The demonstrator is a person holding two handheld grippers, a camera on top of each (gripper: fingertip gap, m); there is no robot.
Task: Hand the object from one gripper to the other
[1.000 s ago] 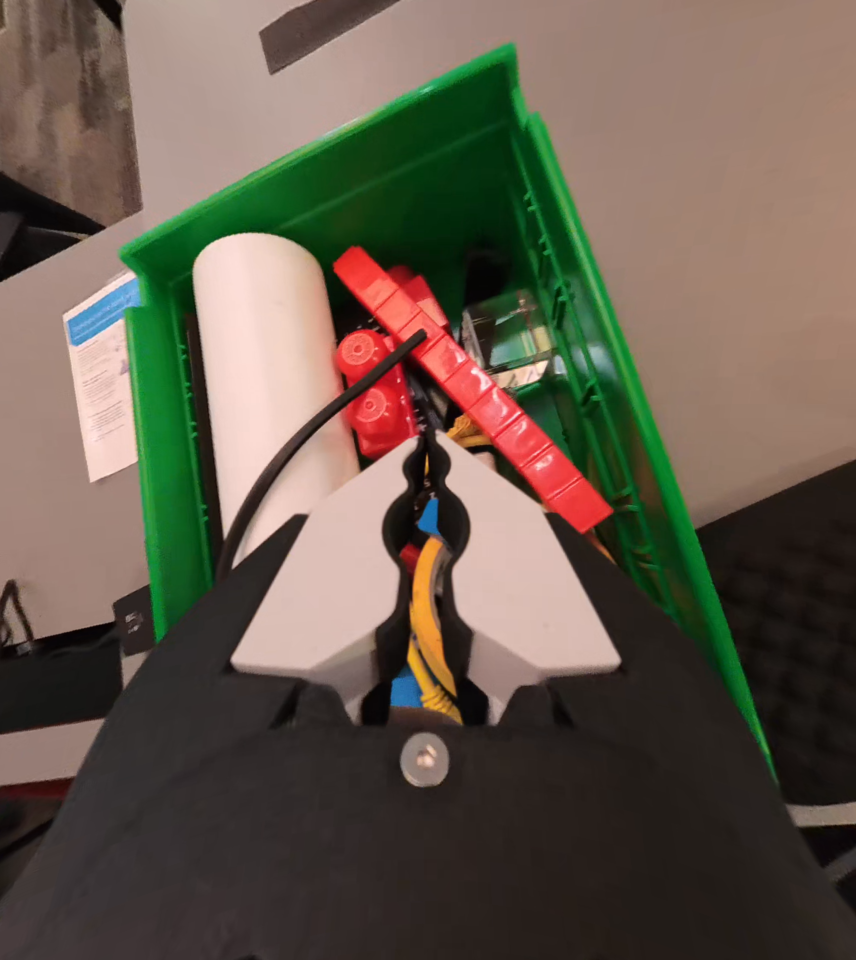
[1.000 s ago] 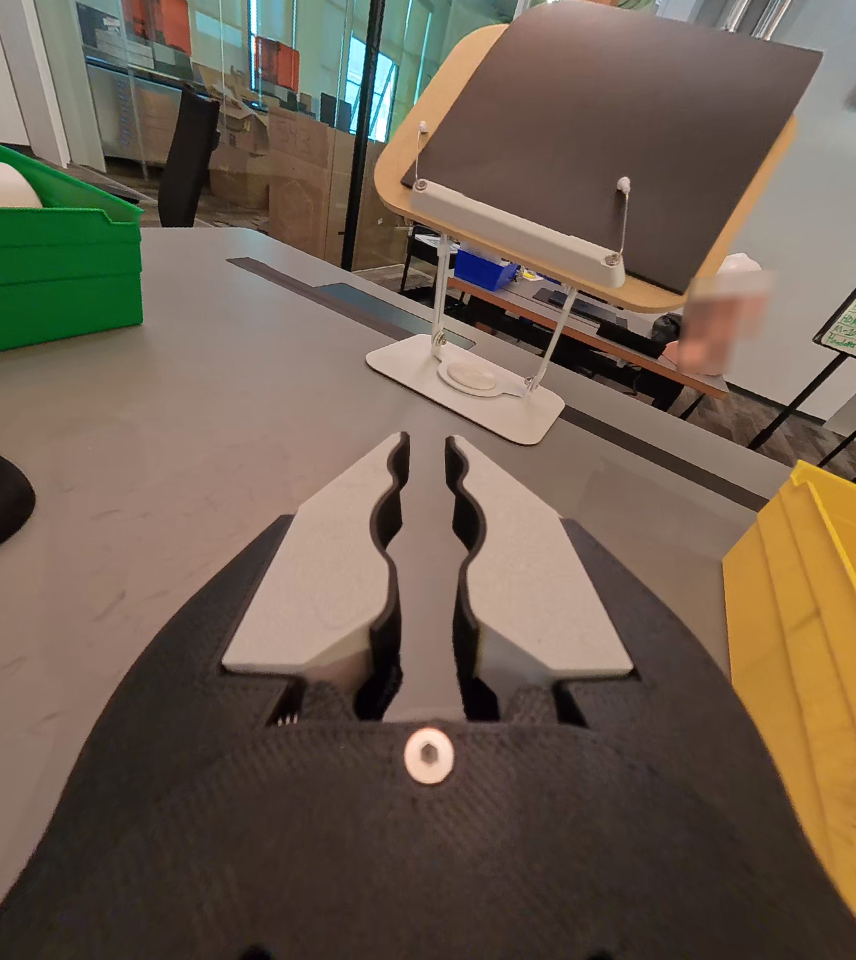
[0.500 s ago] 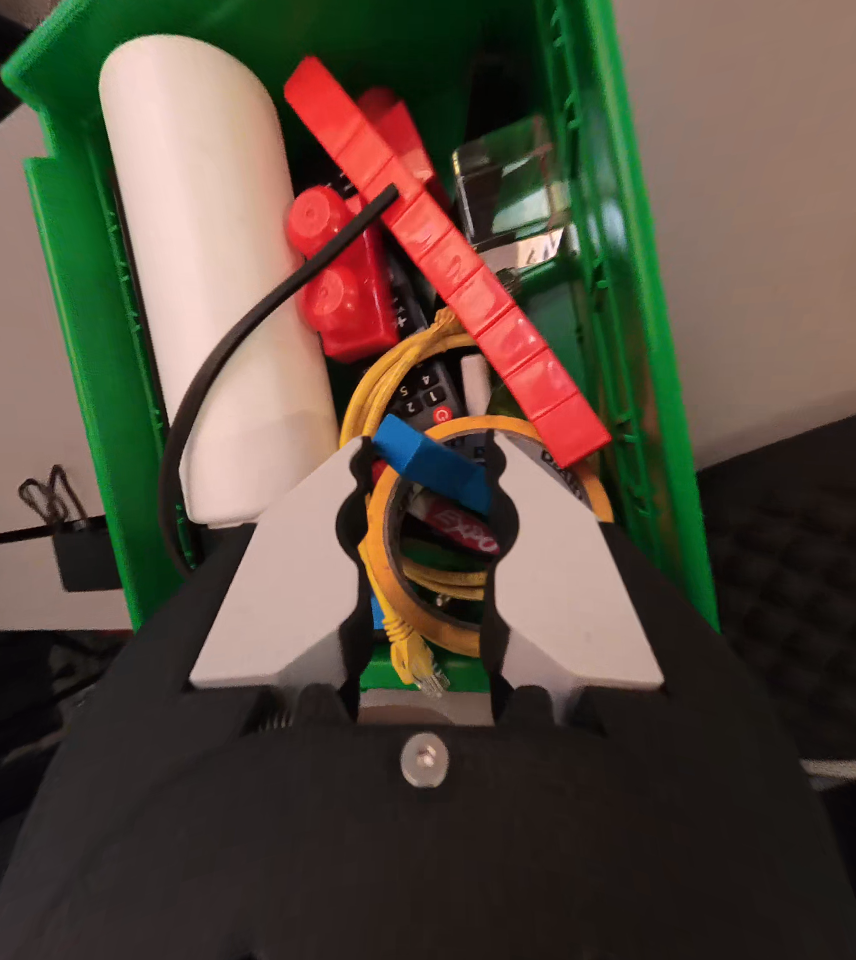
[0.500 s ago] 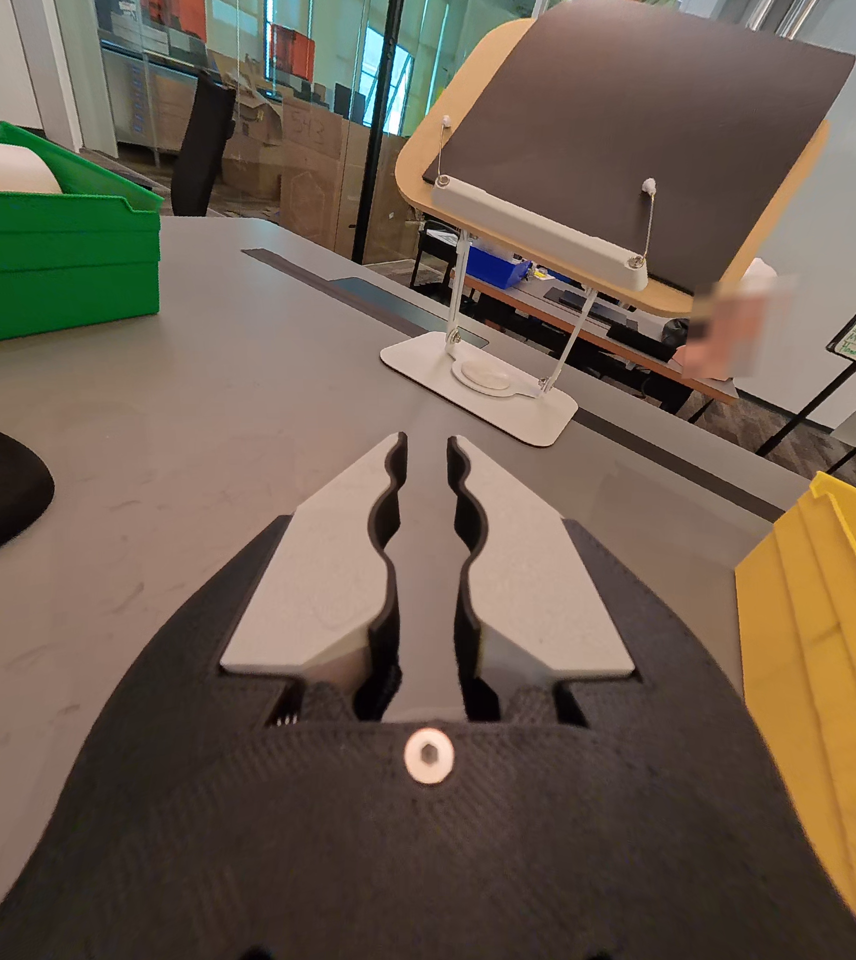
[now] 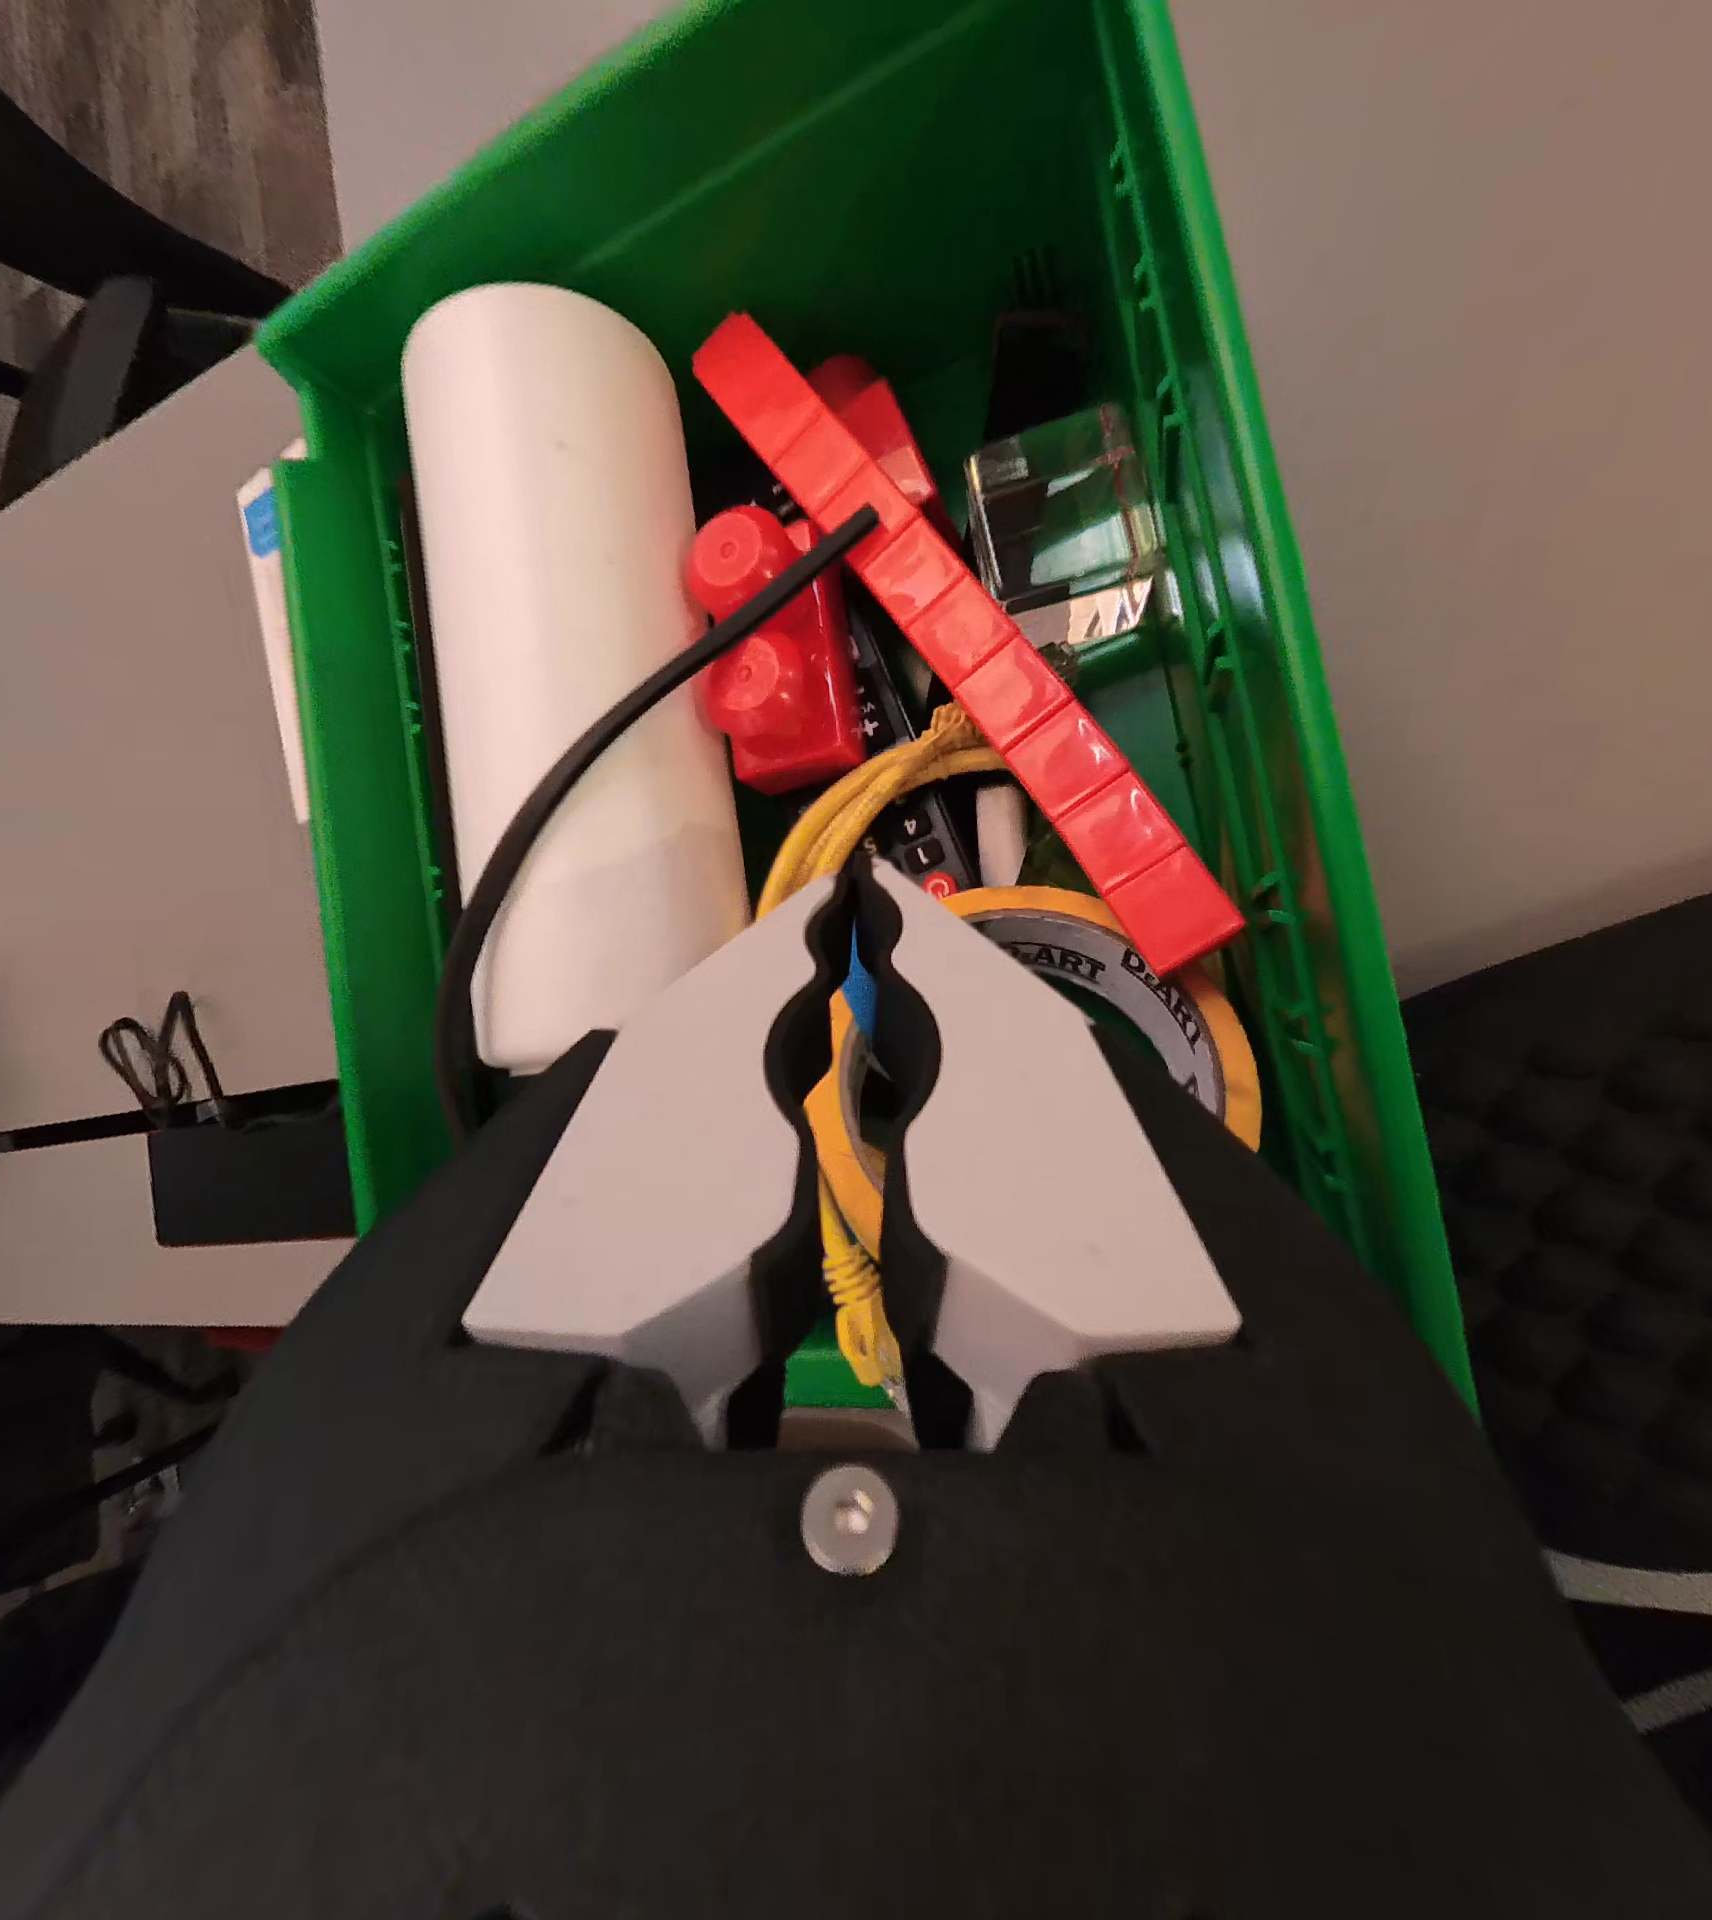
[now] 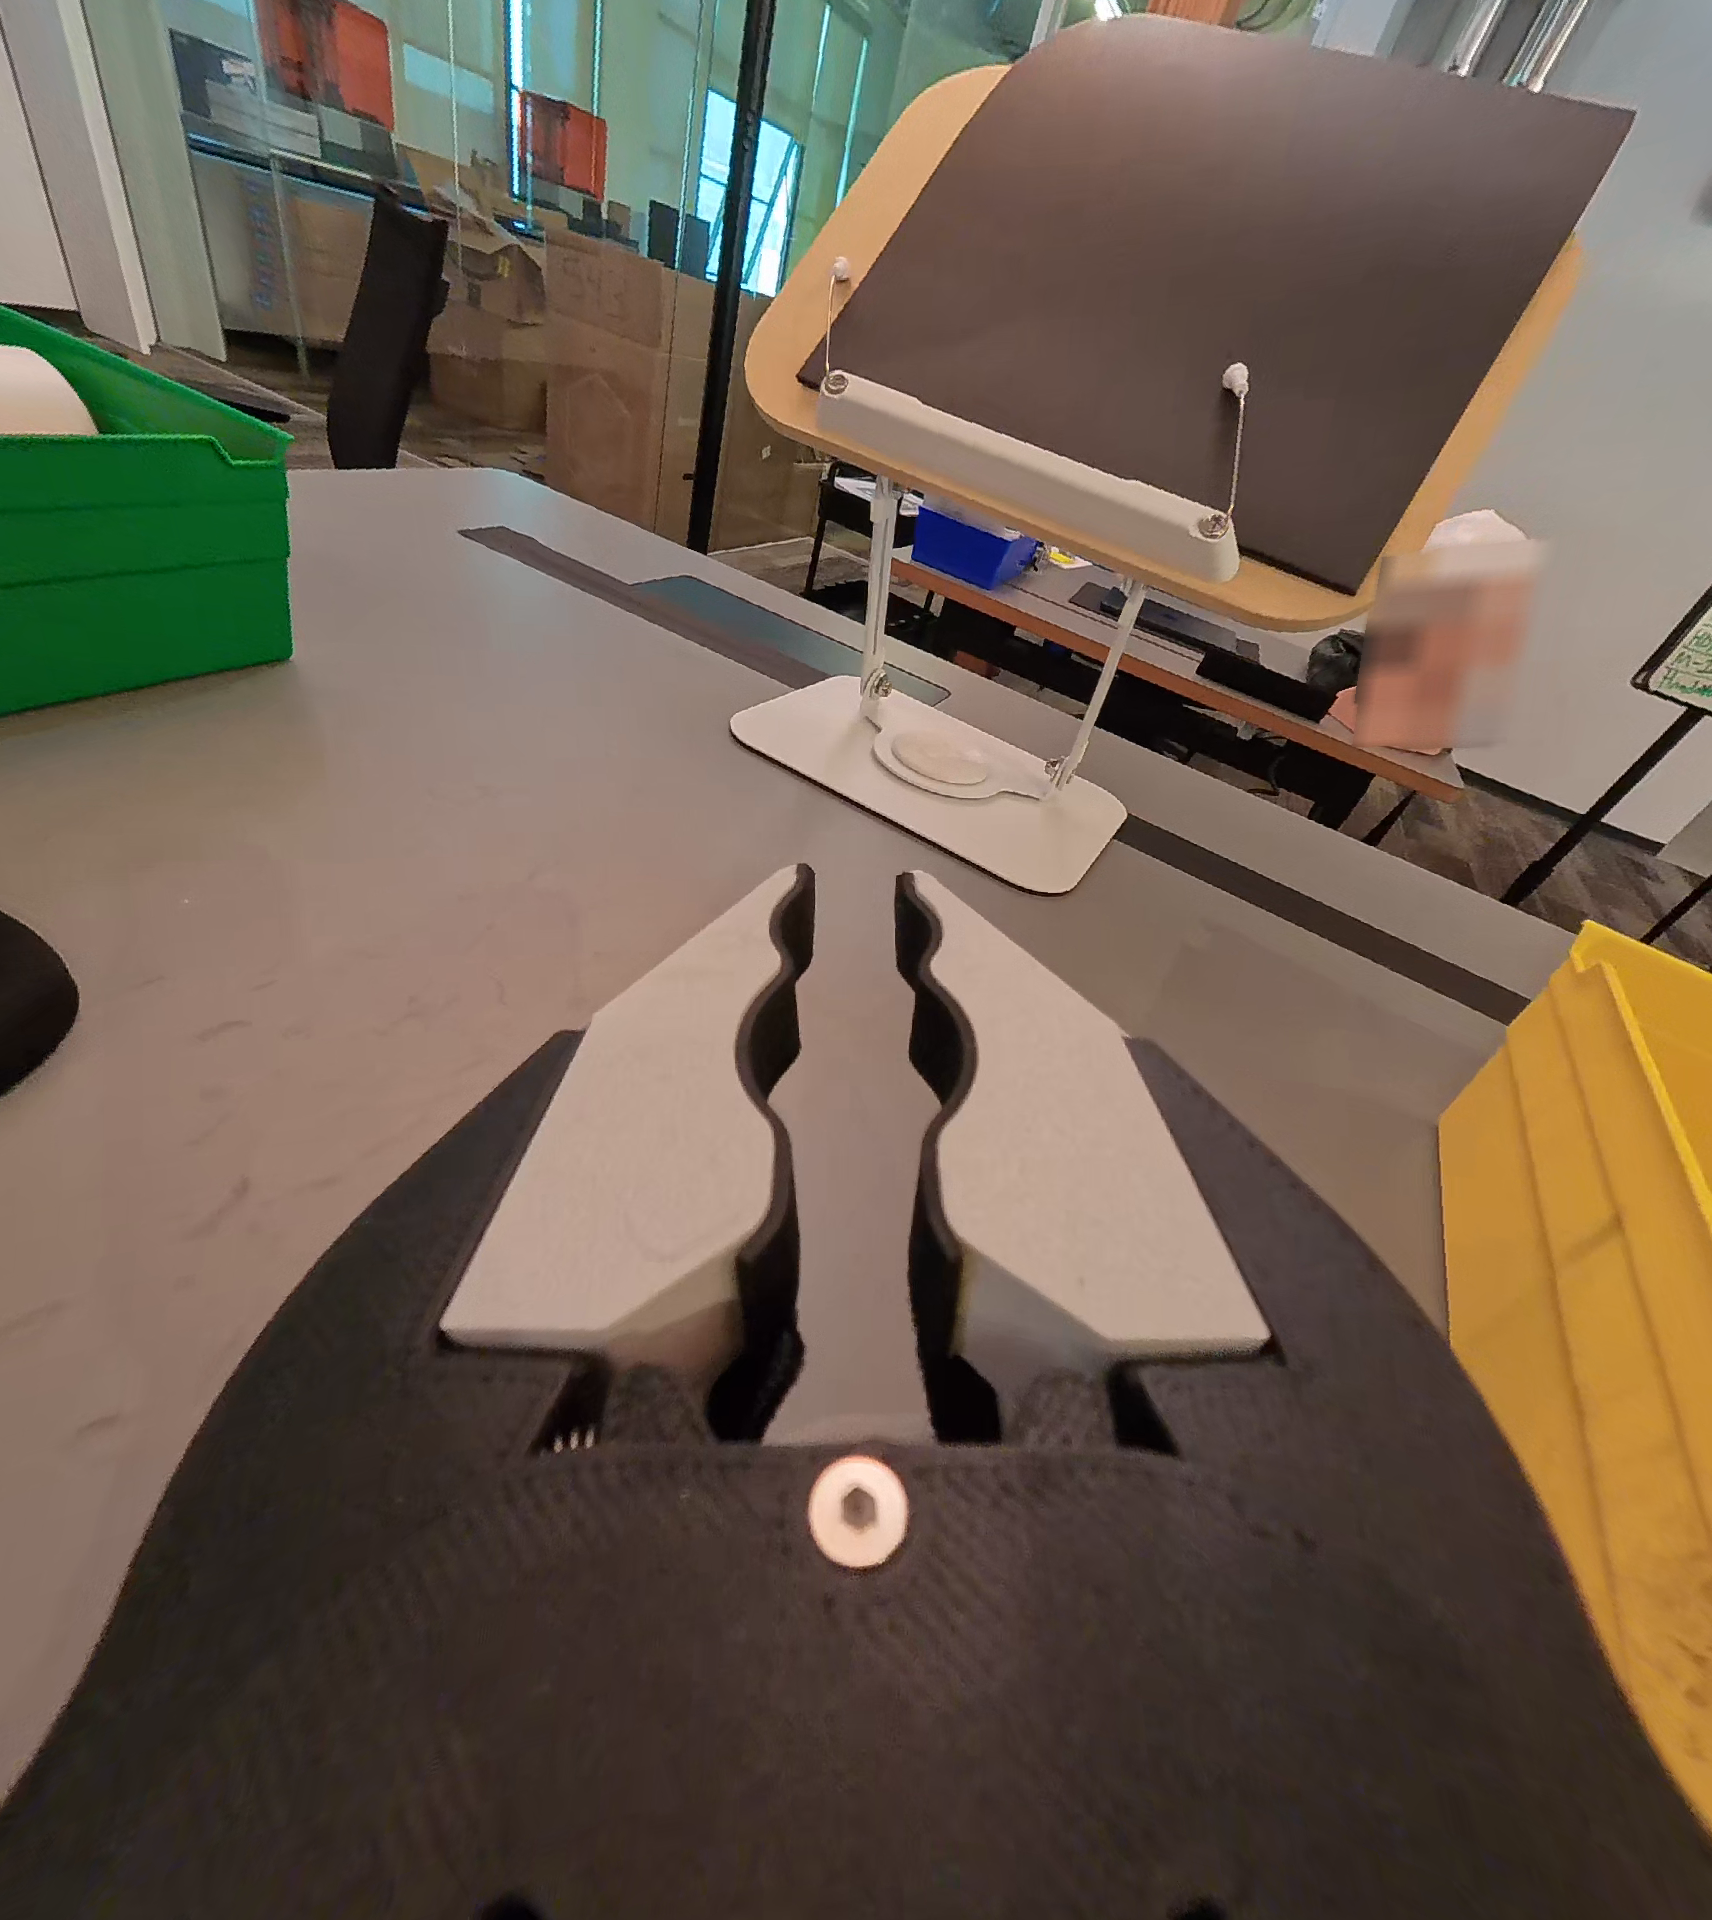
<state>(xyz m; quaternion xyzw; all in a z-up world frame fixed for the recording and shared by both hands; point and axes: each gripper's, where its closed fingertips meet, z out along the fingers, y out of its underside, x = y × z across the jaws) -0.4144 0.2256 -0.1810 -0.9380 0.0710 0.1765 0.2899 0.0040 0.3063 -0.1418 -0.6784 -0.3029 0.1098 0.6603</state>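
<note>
Grey tabletop (image 6: 436,852) stretches ahead of the right gripper (image 6: 854,883), whose fingers stand narrowly parted on nothing — a tilted board on a white stand (image 6: 945,769) sits beyond its tips, a yellow bin (image 6: 1641,1226) to its right, the green bin (image 6: 93,582) far to its left. Over that green bin (image 5: 353,935), the left gripper (image 5: 857,894) has its fingers pinched together on a small blue piece (image 5: 862,992), just above the yellow tape roll (image 5: 1216,1049) and coiled yellow cable (image 5: 831,831); a white tube (image 5: 561,665) lies left of its tips, a red segmented bar (image 5: 977,644) ahead.
</note>
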